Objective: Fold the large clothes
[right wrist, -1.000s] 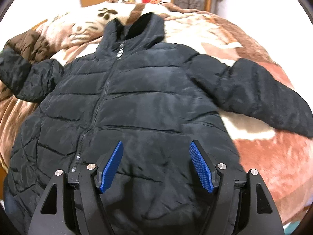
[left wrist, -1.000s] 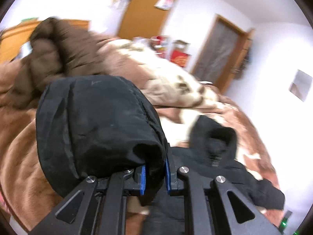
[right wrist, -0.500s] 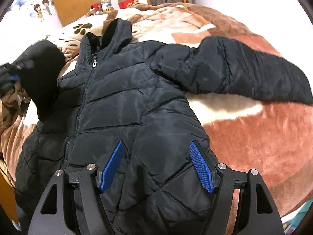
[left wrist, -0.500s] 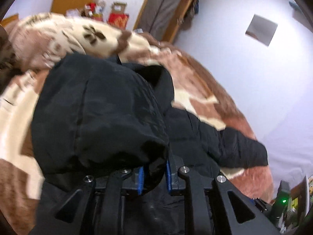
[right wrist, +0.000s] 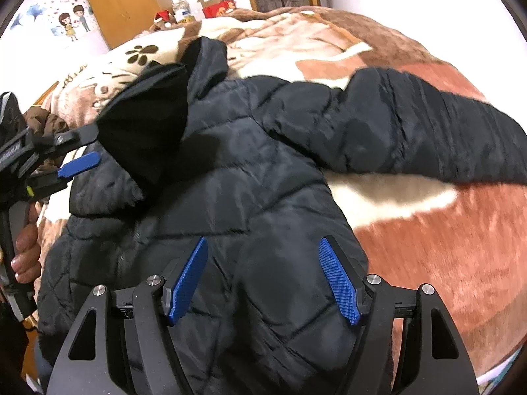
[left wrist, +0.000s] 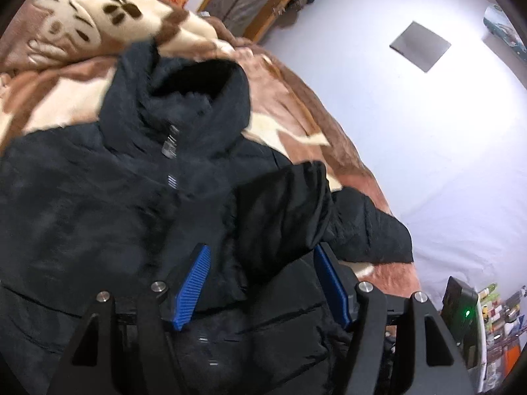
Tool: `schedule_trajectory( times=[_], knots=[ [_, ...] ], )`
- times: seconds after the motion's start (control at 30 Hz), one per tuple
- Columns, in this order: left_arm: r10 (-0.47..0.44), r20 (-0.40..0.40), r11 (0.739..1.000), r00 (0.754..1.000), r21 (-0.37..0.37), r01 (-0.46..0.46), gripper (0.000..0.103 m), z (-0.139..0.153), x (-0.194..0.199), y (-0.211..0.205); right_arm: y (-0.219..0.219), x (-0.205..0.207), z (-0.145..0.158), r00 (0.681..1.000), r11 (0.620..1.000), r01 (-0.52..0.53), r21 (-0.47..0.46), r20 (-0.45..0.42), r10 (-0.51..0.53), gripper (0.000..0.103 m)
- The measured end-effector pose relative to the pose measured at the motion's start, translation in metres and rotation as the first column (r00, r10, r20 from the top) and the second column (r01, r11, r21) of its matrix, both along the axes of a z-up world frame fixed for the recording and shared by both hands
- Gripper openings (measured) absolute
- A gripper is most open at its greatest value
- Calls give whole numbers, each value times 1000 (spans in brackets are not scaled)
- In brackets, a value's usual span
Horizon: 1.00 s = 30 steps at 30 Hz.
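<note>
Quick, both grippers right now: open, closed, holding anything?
Left gripper: open, holding nothing; the sleeve cuff lies loose between its fingers on the jacket.
Right gripper: open, empty, above the jacket's lower front.

Black puffer jacket: hem running off the lower edge in the right wrist view; body smearing with motion blur in the left wrist view. Right sleeve: cuff running out past the frame's right side. Left sleeve: lying folded across the chest, covering the zipper there. Bed blanket: largely lying hidden under the jacket. Wall stickers: showing too small to read. Shelf clutter: blurring, contents indistinguishable.
</note>
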State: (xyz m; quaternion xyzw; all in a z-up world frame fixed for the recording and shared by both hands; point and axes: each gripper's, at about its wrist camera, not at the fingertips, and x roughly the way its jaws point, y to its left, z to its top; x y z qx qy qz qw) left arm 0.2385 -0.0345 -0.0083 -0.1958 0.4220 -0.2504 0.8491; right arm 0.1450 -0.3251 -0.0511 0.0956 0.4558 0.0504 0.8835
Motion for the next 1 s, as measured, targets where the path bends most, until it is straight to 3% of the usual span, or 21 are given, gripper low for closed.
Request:
schedule_trajectory(
  times=[0.2,0.3,0.5,0.57,0.63,0.73,0.83,0.9,1.0],
  knots=[
    [146,-21,989,989,11,-145,67,4,1,78,16,18,14,998,999,-3,32,62,1,70],
    [209,3,974,978,91,-208,67,0,2,103,27,32,11,998,999,-23,27,53,21,70],
    [325,-83,930,942,210,-302,67,-55,41,145,51,79,-37,994,998,-66,-18,-85,64,70],
    [355,-112,921,928,212,-327,67,-73,45,151,56,99,-56,989,994,-82,-68,-128,73,70],
    [369,-123,917,921,208,-340,67,-83,48,154,56,119,-62,992,991,-76,-109,-111,64,70],
    [358,-121,919,926,221,-327,67,-85,50,151,50,145,-60,995,989,-50,-141,-97,36,70],
    [330,-91,927,940,217,-305,67,-68,48,150,44,147,-45,995,993,-23,-114,-94,12,70],
    [326,-42,925,944,218,-310,67,-54,46,152,38,129,-28,999,995,5,-97,-41,-9,70],
    [341,15,901,940,281,-331,67,-50,61,155,38,115,-7,998,996,27,-90,59,-22,70]
  ],
)
